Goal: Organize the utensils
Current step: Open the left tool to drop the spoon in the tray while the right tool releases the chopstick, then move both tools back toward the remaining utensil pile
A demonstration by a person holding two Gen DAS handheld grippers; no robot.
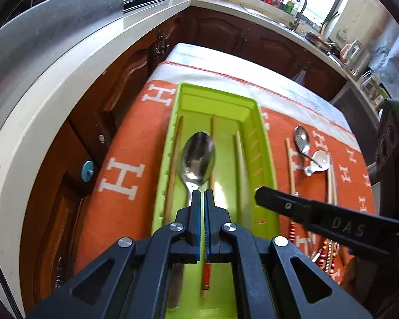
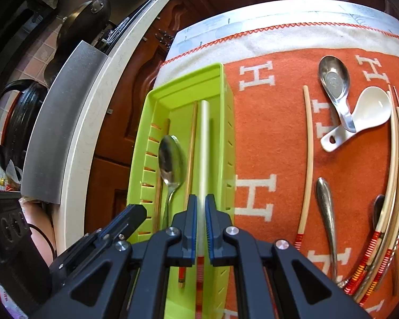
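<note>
**Both grippers over the green tray, each with a utensil**

The left gripper [image 1: 202, 194] is clenched on the handle of a metal spoon [image 1: 198, 156], whose bowl hangs over the green tray [image 1: 263, 133]. The right gripper [image 2: 201, 199] grasps a pale chopstick [image 2: 204, 143] between nearly closed pads, the stick running lengthwise over the tray's right side. Inside the tray [image 2: 227, 122] lie wooden chopsticks [image 2: 191, 143], one with a red end. The tray sits on an orange blanket [image 2: 274, 138] with white H letters covering the worktop. To the right, well apart from the tray, lie a steel soup spoon [image 2: 335, 79] touching a white ceramic spoon [image 2: 369, 109], more chopsticks [image 2: 307, 159] and metal handles.
</note>
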